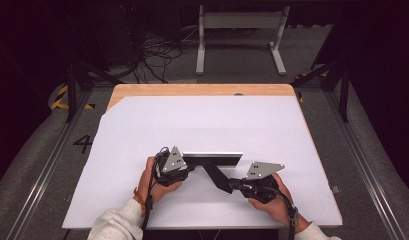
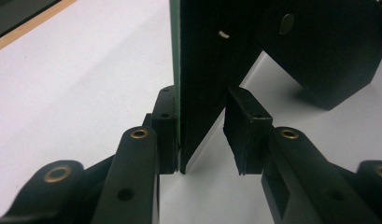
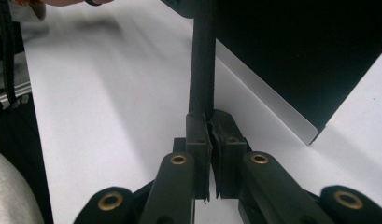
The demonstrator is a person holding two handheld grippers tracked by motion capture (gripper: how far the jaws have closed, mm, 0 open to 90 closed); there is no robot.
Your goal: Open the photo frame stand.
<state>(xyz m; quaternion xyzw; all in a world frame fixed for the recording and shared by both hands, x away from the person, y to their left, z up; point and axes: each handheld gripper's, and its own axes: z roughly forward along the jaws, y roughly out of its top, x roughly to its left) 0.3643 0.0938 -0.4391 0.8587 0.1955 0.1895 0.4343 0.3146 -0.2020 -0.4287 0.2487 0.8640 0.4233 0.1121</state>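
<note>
The one piece of writing that can be read is a dark figure 4 (image 1: 83, 143) marked on the grey floor left of the bench (image 1: 202, 90); the picture frame (image 1: 212, 159) itself carries no legible label or brand. That frame stands on edge on the white sheet (image 1: 207, 125) covering the bench, near the person's side and between the two hands, with its black back stand (image 1: 218, 178) slanting out toward the right hand. The left tongs (image 1: 189, 162) straddle the left end of the frame: in the left gripper view one pad (image 2: 166, 126) lies against the greenish front edge of the frame (image 2: 198, 70), while the other pad (image 2: 244, 130) stands a little apart from the dark back, so the frame sits between them unpinched. The right tongs (image 1: 231, 184) are clenched on the tip of the back stand; the right gripper view shows the thin stand (image 3: 201, 56) rising straight from between the pressed pads (image 3: 228, 140), with the silver edge of the frame (image 3: 272, 105) beyond. The high view adds the surroundings: yellow-and-black tape (image 1: 59, 97) on the floor, loose cables (image 1: 157, 52) and a white metal stand (image 1: 239, 35) beyond the bench, none of them near the frame.
</note>
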